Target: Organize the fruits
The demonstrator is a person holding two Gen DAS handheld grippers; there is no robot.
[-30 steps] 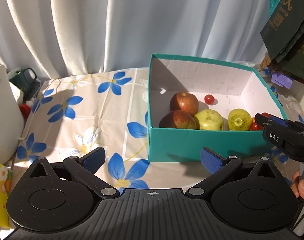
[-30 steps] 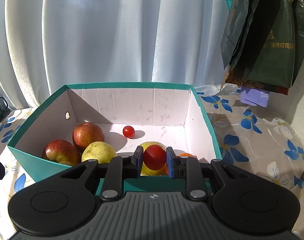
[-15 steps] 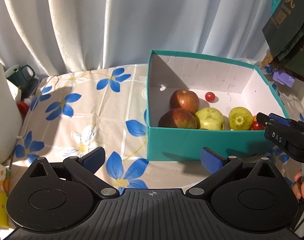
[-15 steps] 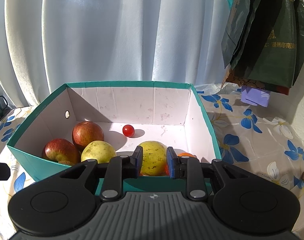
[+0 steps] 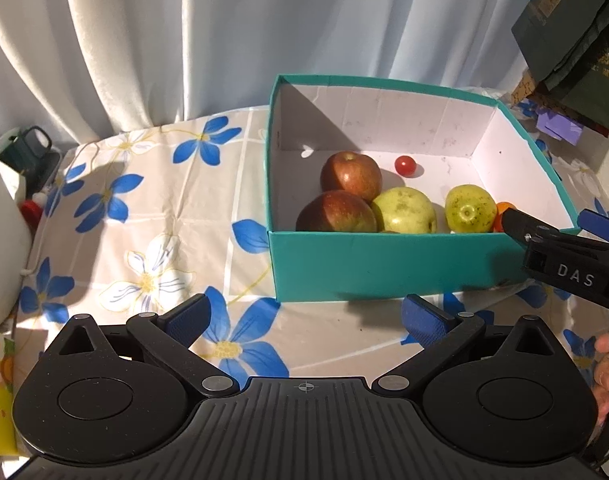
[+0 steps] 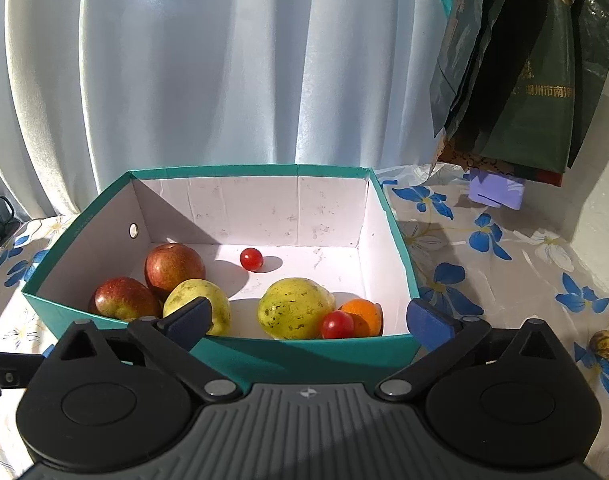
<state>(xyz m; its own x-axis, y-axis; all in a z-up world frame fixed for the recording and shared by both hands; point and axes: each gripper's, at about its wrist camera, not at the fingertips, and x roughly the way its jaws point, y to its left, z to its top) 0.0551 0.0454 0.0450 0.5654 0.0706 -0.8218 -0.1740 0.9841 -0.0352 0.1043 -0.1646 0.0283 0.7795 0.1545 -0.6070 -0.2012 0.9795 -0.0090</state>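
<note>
- Release step in hand: right tool [image 6: 308,318] with jaws opening, spread wide over the near wall of the teal box [image 6: 80,236], nothing between the pads.
- Small cherry tomato [image 6: 336,325] lying free on the box floor, lower centre of the right wrist view, touching the orange fruit [image 6: 364,314] and just beside the yellow-green pear [image 6: 294,306].
- Left tool [image 5: 304,316] wide too, empty, hovering over the flowered counter [image 5: 144,208] at the lower middle of its view, apart from the box.
- Box contents otherwise: two red apples [image 6: 172,266] at the left, touching each other; a second pear [image 6: 200,302] against them; a second cherry tomato [image 6: 251,259] alone near the back wall.
- Tomato: glossy, red, round, likely to roll if nudged; pears speckled with dark spots.
- Remaining work, as a judgement: bananas [image 6: 608,340] at the right edge of the right wrist view, out on the counter, browned and spotted; probably next to fetch.
- Next move calls for lifting the right tool clear of the box rim without brushing the fruit, then swinging toward the right edge and closing gently on the soft bananas.
</note>
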